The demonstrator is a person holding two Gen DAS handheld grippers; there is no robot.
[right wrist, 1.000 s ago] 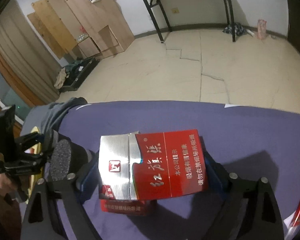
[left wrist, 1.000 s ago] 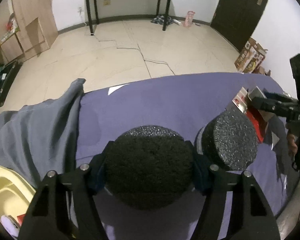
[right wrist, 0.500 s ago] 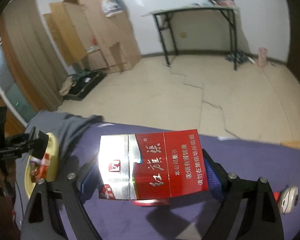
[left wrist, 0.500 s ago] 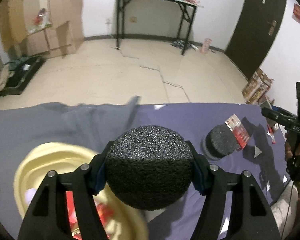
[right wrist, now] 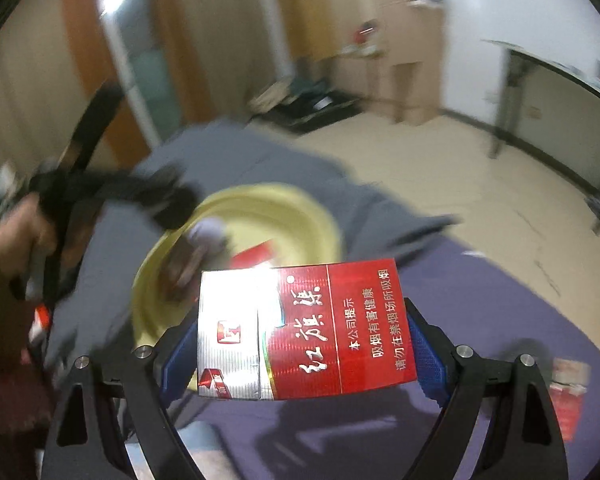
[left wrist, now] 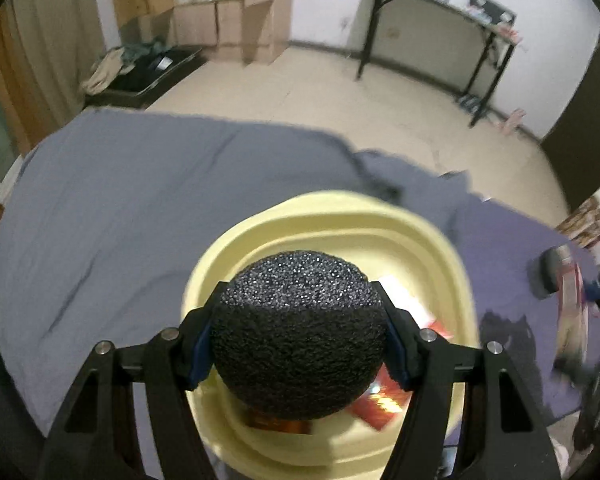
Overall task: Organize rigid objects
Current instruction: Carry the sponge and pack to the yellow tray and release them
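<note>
Black foam ball (left wrist: 298, 334) sits pinched in the left gripper (left wrist: 298, 344) above the yellow basin (left wrist: 336, 216); the right gripper (right wrist: 300, 344) clamps a red cigarette pack (right wrist: 304, 330).

The red and silver cigarette pack (right wrist: 304, 330) carried readable Chinese text. Large silver characters read 红旗渠. Beside them, white lines read 本公司提示, 吸烟有害健康 and 请勿在禁烟场所吸烟. A small red emblem stood on the silver part, but its sign was unclear.
</note>
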